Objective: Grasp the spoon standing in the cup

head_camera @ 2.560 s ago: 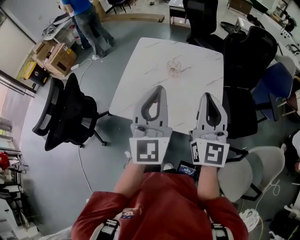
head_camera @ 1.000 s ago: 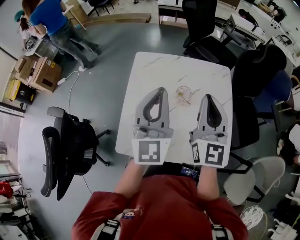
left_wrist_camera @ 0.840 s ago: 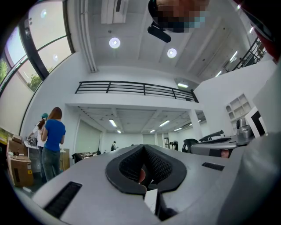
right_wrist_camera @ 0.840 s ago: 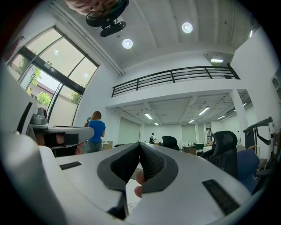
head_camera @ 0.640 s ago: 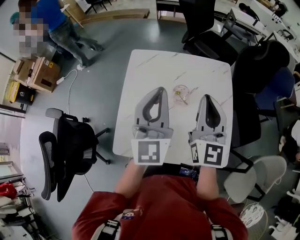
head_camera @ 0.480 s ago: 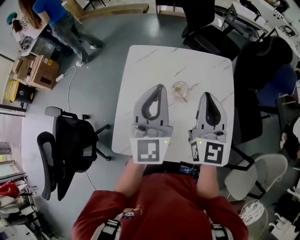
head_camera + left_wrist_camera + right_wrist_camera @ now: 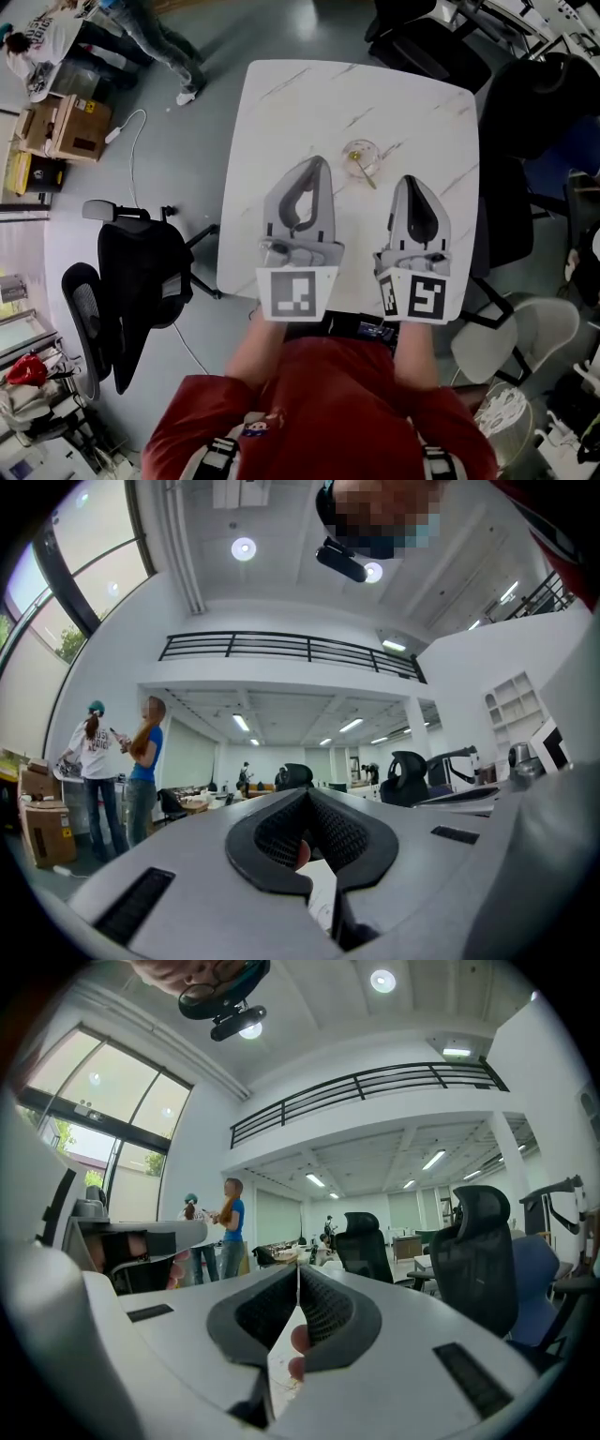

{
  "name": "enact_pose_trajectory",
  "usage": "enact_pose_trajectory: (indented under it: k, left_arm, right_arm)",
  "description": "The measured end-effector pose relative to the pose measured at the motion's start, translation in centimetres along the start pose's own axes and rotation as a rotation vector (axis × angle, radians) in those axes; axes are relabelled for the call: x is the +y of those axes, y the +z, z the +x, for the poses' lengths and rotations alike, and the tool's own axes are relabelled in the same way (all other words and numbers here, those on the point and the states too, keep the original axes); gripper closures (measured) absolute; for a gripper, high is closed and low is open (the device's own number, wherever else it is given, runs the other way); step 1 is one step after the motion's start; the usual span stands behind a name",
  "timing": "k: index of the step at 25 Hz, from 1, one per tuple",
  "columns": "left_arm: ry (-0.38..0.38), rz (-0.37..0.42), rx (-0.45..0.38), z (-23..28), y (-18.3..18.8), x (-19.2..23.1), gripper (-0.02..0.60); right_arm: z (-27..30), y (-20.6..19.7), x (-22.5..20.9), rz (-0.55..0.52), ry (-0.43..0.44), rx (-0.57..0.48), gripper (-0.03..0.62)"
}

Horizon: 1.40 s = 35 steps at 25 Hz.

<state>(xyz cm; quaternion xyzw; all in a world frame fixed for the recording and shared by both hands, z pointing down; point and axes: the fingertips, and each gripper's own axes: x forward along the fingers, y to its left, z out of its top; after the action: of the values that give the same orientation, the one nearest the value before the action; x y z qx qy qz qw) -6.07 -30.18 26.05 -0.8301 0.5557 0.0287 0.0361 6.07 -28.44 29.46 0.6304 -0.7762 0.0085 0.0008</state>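
Head view is showing a clear glass cup (image 7: pixel 361 153), a thin golden spoon (image 7: pixel 363 172) leaning in it, standing on the white marbled table (image 7: pixel 281 112). It is sitting just beyond the grey left gripper (image 7: pixel 315 161) and right gripper (image 7: pixel 407 180), both holding their jaws pressed together on nothing.

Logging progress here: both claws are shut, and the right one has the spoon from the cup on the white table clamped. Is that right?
No. The right claw is shut but empty: the right gripper view shows its jaws together on nothing. In the head view the spoon stands in the cup on the white table, ahead of both claws. The left claw is shut too.
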Motion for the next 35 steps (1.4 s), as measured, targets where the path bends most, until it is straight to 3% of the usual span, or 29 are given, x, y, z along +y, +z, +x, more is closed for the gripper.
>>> enact_pose_trajectory:
  k: [6, 15, 18, 35]
  left_arm:
    - [0.002, -0.026, 0.054, 0.0, -2.9, -0.5, 0.572]
    - [-0.004, -0.021, 0.121, -0.2, -6.1, -1.3, 0.572]
    - [-0.002, -0.018, 0.143, -0.4, -6.9, -1.3, 0.572]
    - [0.019, -0.015, 0.193, 0.0, -9.1, -0.9, 0.572]
  right_arm:
    - [-0.1, -4.3, 0.2, 0.071, 0.042, 0.086, 0.580]
    - [0.2, -8.2, 0.7, 0.085, 0.102, 0.163, 0.579]
    - [0.5, -9.2, 1.0, 0.093, 0.127, 0.178, 0.552]
    - [1.7, -14.6, 1.4, 0.151, 0.107, 0.284, 0.508]
